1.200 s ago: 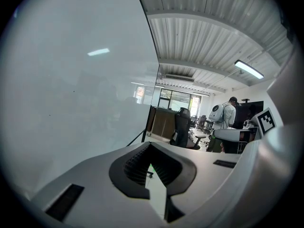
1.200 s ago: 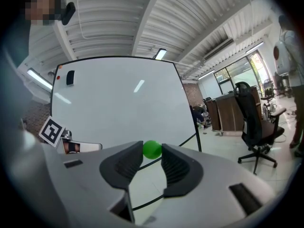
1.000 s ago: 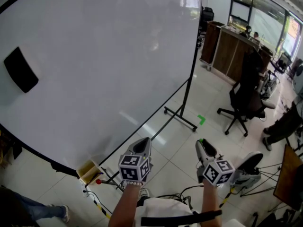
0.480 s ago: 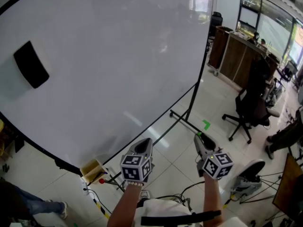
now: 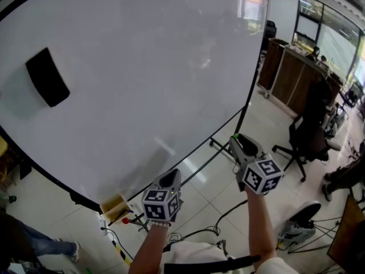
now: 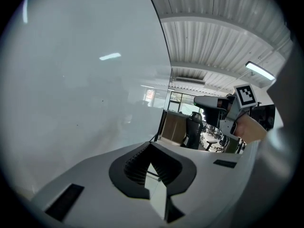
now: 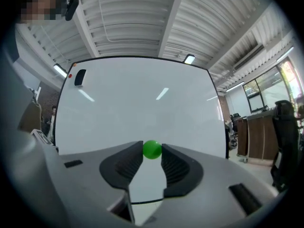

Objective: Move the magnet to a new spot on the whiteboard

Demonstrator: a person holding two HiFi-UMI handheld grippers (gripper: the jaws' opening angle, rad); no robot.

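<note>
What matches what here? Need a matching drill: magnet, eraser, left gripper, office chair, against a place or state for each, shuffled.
Things:
1. magnet
2. eraser
3. left gripper
4. office chair

Places or states:
A. fingers together, nothing between them
B. on the floor, off to the right of the whiteboard
C. stuck on the whiteboard near its left edge
D. pinched between the fingers of the right gripper, off the board

Pairs: 1-D, 2-C, 3-A, 4-B
</note>
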